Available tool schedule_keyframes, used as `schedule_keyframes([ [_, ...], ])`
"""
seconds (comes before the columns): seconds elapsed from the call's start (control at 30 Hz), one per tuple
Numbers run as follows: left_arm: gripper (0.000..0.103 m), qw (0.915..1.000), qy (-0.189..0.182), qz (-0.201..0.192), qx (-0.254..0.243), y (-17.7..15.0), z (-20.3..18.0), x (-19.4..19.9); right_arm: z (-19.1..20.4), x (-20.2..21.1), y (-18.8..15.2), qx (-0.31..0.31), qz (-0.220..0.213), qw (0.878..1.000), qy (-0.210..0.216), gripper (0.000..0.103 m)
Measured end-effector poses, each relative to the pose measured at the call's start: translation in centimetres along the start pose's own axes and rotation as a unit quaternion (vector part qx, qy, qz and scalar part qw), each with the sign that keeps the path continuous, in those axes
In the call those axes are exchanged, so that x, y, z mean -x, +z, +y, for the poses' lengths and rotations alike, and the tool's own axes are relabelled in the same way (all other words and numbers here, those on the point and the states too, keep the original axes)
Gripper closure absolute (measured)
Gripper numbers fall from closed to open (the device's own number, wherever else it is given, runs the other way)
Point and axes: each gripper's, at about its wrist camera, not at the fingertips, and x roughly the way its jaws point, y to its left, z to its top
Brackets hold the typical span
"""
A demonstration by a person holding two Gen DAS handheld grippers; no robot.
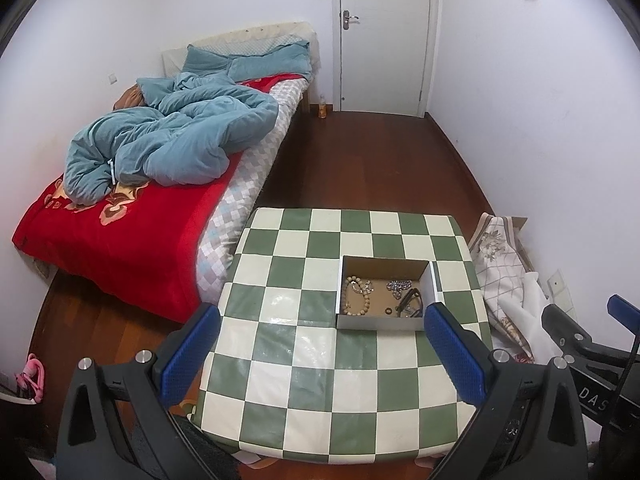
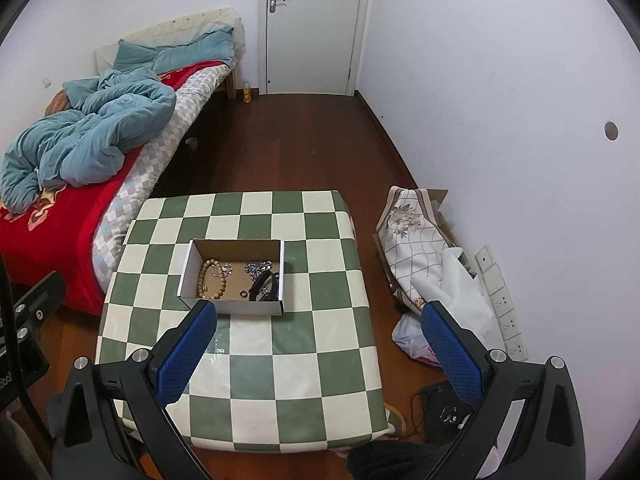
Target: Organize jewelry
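Observation:
A small open cardboard box stands on the green-and-white checkered table. Inside lie a wooden bead bracelet, a silver chain, a small dark ring and a black item in the right corner. My left gripper is open and empty, held above the table near the box. My right gripper is open and empty, above the table's near right part.
A bed with a red blanket and blue quilt stands to the left of the table. Patterned cloth and a carton lie on the floor at the right, by a power strip. A white door is at the back.

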Motion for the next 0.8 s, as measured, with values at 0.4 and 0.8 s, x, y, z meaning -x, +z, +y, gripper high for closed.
schedule_keyframes([
  [0.4, 0.0, 1.0, 0.0, -0.004, -0.001, 0.3, -0.08, 0.28, 0.44, 0.36, -0.14, 0.0, -0.001, 1.0, 0.007, 0.0],
  [0.8, 0.0, 0.9999, 0.001, -0.008, -0.009, 0.47, -0.42, 0.71, 0.29, 0.8, -0.06, -0.001, -0.005, 1.0, 0.011, 0.0],
])
